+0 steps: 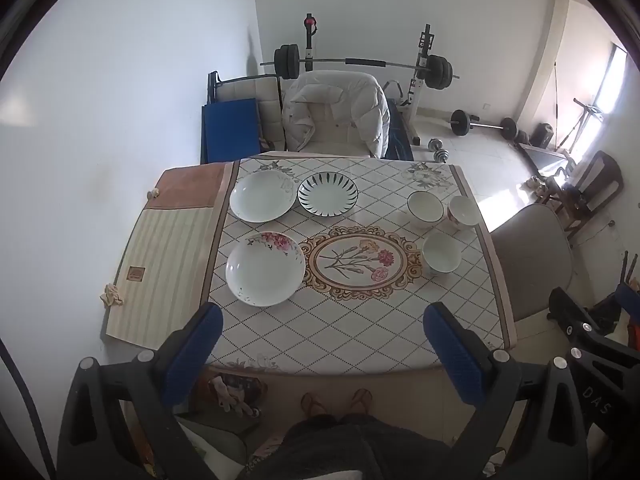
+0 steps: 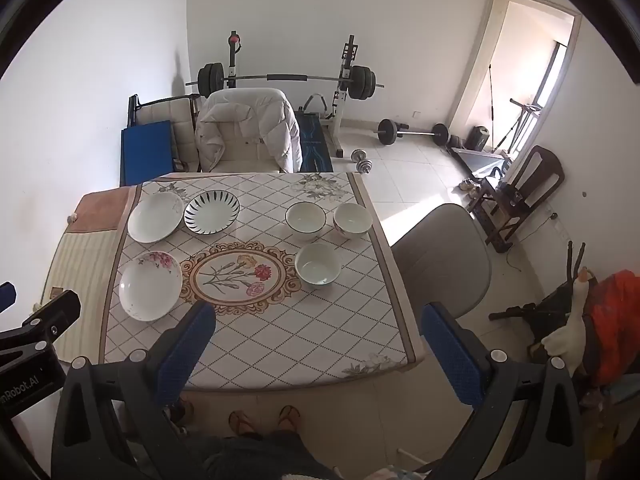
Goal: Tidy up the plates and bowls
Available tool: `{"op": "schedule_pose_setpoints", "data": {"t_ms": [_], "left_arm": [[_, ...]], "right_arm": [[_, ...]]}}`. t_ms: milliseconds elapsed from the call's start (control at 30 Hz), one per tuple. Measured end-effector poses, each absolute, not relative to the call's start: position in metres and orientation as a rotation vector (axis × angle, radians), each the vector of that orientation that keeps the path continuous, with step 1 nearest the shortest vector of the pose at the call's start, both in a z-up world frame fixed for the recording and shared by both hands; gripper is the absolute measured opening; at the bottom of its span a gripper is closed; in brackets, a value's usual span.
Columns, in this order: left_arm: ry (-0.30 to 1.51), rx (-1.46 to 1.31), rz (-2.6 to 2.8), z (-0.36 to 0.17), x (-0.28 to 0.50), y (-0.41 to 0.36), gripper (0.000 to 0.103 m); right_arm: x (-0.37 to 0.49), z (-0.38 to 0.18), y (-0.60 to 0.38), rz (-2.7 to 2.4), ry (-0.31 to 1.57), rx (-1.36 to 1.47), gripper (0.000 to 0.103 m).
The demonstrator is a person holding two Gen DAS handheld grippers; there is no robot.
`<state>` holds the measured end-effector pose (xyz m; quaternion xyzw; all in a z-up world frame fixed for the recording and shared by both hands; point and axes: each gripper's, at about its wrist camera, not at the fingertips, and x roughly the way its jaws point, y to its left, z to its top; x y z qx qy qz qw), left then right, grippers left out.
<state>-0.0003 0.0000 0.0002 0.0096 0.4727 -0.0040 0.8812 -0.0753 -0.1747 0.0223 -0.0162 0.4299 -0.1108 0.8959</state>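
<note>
Three shallow plates lie on the left half of the surface [image 1: 360, 320], which is covered by a cream cloth with a diamond grid and a flower medallion: a white plate with pink blossoms on its rim [image 1: 265, 268] nearest the person, a plain white plate with a faint grey flower [image 1: 263, 196] behind it, and a white plate with dark radiating leaf strokes [image 1: 328, 193] just beside that one, their rims close or touching. On the right half stand three small white bowls, apart from one another: a near bowl [image 2: 318, 263], a far bowl with a dark rim [image 2: 305, 214] and a far bowl with a reddish mark on its side [image 2: 352, 220]. The left tool [image 1: 322, 338] and the right tool [image 2: 316, 338] hover over the surface's near edge, blue-padded fingers spread wide, pinching nothing. Beyond the surface stands a chair draped with a white puffer jacket [image 1: 336, 114], with a barbell rack [image 1: 362, 64] behind it.
</note>
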Motion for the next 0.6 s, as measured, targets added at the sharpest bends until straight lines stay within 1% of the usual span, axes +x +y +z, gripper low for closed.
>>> {"op": "schedule_pose_setpoints", "data": {"t_ms": [600], "left_arm": [[0.970,0.014,-0.007,0.007,0.000,0.002,0.103]], "right_arm": [[-0.080,0.031,-0.173,-0.246,0.851,-0.032,0.103]]}}
